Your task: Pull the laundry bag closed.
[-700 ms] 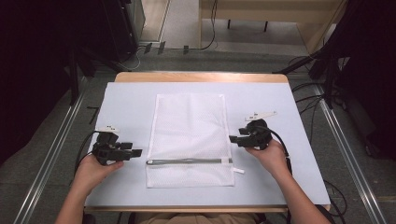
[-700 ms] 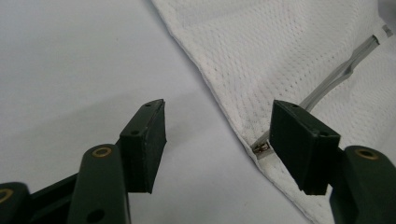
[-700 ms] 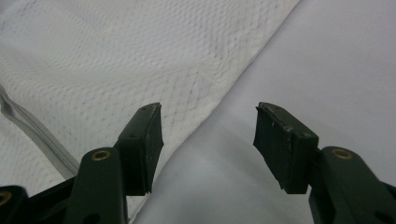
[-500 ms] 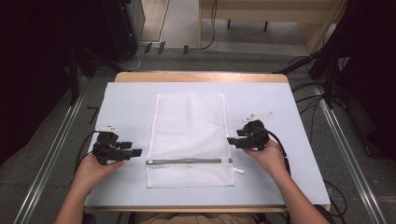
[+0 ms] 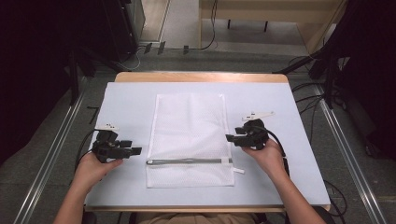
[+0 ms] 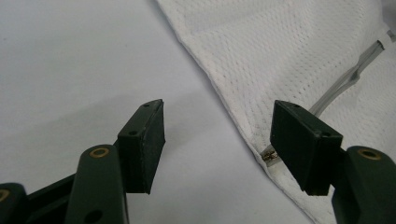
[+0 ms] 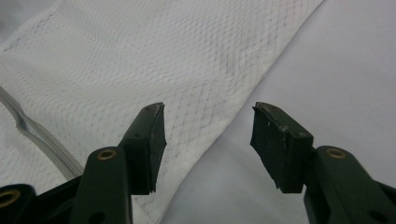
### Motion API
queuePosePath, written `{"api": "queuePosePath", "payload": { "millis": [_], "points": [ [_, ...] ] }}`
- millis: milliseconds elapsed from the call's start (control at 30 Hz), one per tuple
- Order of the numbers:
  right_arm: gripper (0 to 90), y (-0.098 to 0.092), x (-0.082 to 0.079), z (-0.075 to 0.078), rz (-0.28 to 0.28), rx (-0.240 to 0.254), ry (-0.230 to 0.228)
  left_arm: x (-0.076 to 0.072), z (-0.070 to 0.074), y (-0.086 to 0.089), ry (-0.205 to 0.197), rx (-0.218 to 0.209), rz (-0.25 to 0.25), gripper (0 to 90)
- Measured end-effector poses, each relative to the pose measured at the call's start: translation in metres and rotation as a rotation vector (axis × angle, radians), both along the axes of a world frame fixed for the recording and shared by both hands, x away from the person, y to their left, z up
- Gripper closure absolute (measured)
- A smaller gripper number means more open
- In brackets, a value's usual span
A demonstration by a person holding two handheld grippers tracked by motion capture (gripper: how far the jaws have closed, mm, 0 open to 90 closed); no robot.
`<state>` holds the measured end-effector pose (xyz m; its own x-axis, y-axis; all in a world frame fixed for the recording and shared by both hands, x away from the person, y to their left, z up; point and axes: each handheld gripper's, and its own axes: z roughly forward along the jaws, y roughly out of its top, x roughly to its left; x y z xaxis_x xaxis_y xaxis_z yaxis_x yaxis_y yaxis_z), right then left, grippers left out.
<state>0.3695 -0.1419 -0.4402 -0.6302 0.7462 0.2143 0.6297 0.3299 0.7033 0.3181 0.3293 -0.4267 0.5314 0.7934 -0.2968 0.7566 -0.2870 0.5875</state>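
Currently my left claw point(image 5: 135, 150) and right claw point(image 5: 229, 138) both stand spread, apparently just above the counter point(image 5: 126, 100), flanking the mesh bag point(image 5: 189, 126).

The high view looks forward and down on my table point(image 5: 126, 98) from above my side, far enough off to take in all of it. The cameras on my left hand-held gripper point(image 6: 219, 140) and right hand-held gripper point(image 7: 208, 140) sit close over the mesh bag point(image 5: 189, 126), one at each long edge; all three views share the bag.
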Motion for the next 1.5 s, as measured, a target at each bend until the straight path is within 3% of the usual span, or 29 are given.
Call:
{"api": "queuePosePath", "payload": {
  "millis": [133, 400, 700, 733, 900, 967, 1233, 1500],
  "points": [
    [46.5, 0.002, -0.001, 0.002, -0.020, -0.008, 0.001, 0.000, 0.002, 0.001, -0.003, -0.005, 0.000, 37.0],
    [48.1, 0.003, -0.003, -0.002, 0.002, -0.021, 0.013, 0.005, 0.003, 0.001, -0.008, -0.028, 0.009, 36.8],
    [47.7, 0.006, -0.005, -0.004, 0.022, -0.029, 0.013, 0.004, 0.004, 0.003, -0.011, -0.021, 0.009, 36.5],
    [47.8, 0.008, -0.006, -0.004, 0.029, -0.031, 0.017, 0.004, 0.005, 0.005, 0.007, -0.045, 0.028, 36.0],
    [47.6, 0.009, -0.007, -0.005, 0.039, -0.035, 0.024, 0.002, 0.008, 0.006, -0.010, -0.064, 0.041, 36.1],
    [47.3, 0.011, -0.008, -0.007, 0.056, -0.055, 0.034, 0.002, 0.008, 0.006, -0.008, -0.060, 0.038, 36.0],
    [47.0, 0.015, -0.009, -0.007, 0.065, -0.056, 0.039, 0.002, 0.006, 0.003, -0.011, -0.033, 0.017, 36.0],
    [46.9, 0.024, -0.015, -0.003, 0.099, -0.058, 0.033, 0.002, 0.007, 0.004, -0.019, -0.037, 0.011, 36.0]
  ]
}}
